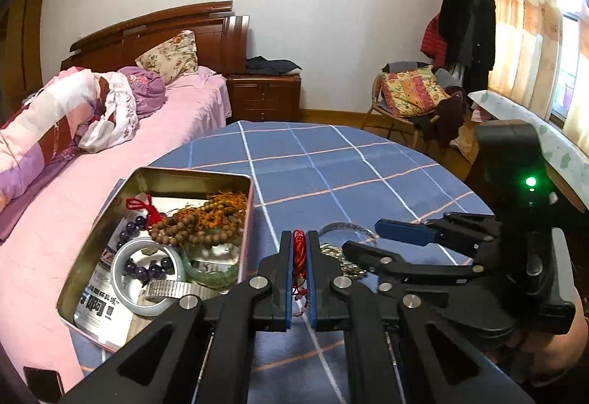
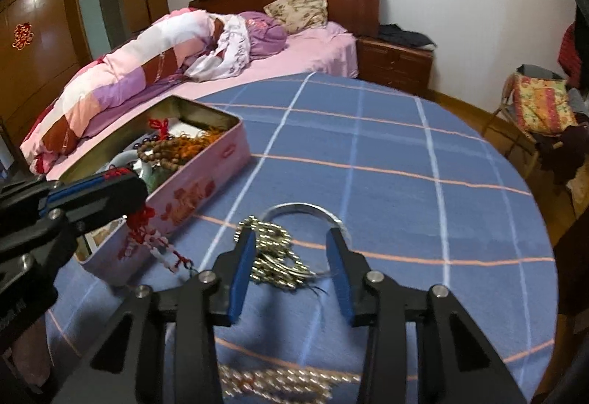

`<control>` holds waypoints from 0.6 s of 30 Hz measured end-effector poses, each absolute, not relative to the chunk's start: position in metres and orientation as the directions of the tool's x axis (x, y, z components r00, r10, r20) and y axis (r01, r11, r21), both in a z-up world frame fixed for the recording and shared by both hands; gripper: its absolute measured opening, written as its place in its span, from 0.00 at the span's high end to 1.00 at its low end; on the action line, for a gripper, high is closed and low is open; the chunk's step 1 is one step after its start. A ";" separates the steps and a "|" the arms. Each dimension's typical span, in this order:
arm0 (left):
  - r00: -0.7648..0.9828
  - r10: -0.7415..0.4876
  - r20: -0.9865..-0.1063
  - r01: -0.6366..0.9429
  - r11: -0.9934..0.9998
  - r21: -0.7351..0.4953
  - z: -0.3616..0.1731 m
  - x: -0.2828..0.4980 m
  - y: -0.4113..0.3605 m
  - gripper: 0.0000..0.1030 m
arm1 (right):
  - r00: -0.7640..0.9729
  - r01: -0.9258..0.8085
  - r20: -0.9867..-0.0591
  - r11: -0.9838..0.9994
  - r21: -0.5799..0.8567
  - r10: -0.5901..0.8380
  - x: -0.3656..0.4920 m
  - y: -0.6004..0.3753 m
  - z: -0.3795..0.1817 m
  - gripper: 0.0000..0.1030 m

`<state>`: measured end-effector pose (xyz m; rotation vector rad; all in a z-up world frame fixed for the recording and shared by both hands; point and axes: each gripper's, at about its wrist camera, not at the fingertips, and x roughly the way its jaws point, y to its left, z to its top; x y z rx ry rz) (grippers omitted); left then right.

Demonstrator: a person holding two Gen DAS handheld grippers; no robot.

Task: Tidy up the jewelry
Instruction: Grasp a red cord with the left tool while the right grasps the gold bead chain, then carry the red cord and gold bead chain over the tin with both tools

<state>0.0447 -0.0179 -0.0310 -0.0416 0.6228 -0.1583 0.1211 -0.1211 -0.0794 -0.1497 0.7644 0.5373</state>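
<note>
A round table (image 2: 405,153) under a blue cloth checked with white and orange lines fills the middle of both views, standing just beside a bed (image 1: 176,116) with a pink sheet and a rolled patchwork quilt. At the table's left side sits an open rectangular tin box (image 2: 206,179), pink with red flowers outside and gold inside, its wall facing the right wrist camera. In the box lie a string of brown wooden beads (image 1: 198,223) with orange threads, a pale jade bangle (image 1: 147,275), a green bangle (image 1: 210,271), dark purple beads (image 1: 147,269), a red knotted tassel (image 1: 145,208) and a silver stretch band (image 1: 176,291), all resting on printed paper.

The left claw (image 1: 299,256) is clenched on a red cord with small pale beads (image 1: 299,258); in the right wrist view this cord (image 2: 154,242) dangles from the claw (image 2: 121,179) in front of the box's near corner, its lower end close to the cloth.

The right claw (image 2: 291,253) points down at the cloth with its blue pads apart, straddling a heap of pale gold bead chain (image 2: 272,253) that lies on a thin silver bangle (image 2: 305,210). The left pad touches the heap's edge, the right pad stands clear of it, so nothing is gripped. Another strand of gold beads (image 2: 279,382) lies blurred under the claw's frame.
</note>
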 end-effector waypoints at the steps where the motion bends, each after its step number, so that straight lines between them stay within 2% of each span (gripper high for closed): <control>1: 0.797 -0.160 -0.582 0.132 0.987 -0.091 -0.032 0.047 -0.016 0.95 | 0.587 -0.516 -0.700 0.854 0.063 0.406 0.123 -0.118 -0.081 0.58; 11: 0.788 -0.174 -0.591 0.124 0.984 -0.125 -0.038 0.050 -0.007 0.95 | 0.519 -0.556 -0.755 0.829 0.059 0.401 0.130 -0.099 -0.097 0.58; 12: 0.786 -0.176 -0.592 0.125 0.984 -0.127 -0.038 0.050 -0.007 0.96 | 0.510 -0.564 -0.756 0.823 0.065 0.410 0.130 -0.098 -0.098 0.62; 13: 0.786 -0.175 -0.592 0.124 0.984 -0.127 -0.038 0.049 -0.006 0.95 | 0.514 -0.567 -0.752 0.821 0.063 0.413 0.129 -0.097 -0.097 0.76; 14: 0.786 -0.175 -0.594 0.122 0.984 -0.128 -0.039 0.049 -0.005 0.95 | 0.514 -0.574 -0.748 0.817 0.063 0.419 0.129 -0.097 -0.095 0.78; 15: 0.786 -0.174 -0.593 0.120 0.984 -0.130 -0.039 0.049 -0.004 0.95 | 0.521 -0.577 -0.742 0.814 0.058 0.422 0.127 -0.097 -0.093 0.84; 18: 0.789 -0.174 -0.590 0.118 0.984 -0.132 -0.037 0.049 -0.003 0.95 | 0.514 -0.585 -0.736 0.807 0.076 0.442 0.126 -0.099 -0.092 0.88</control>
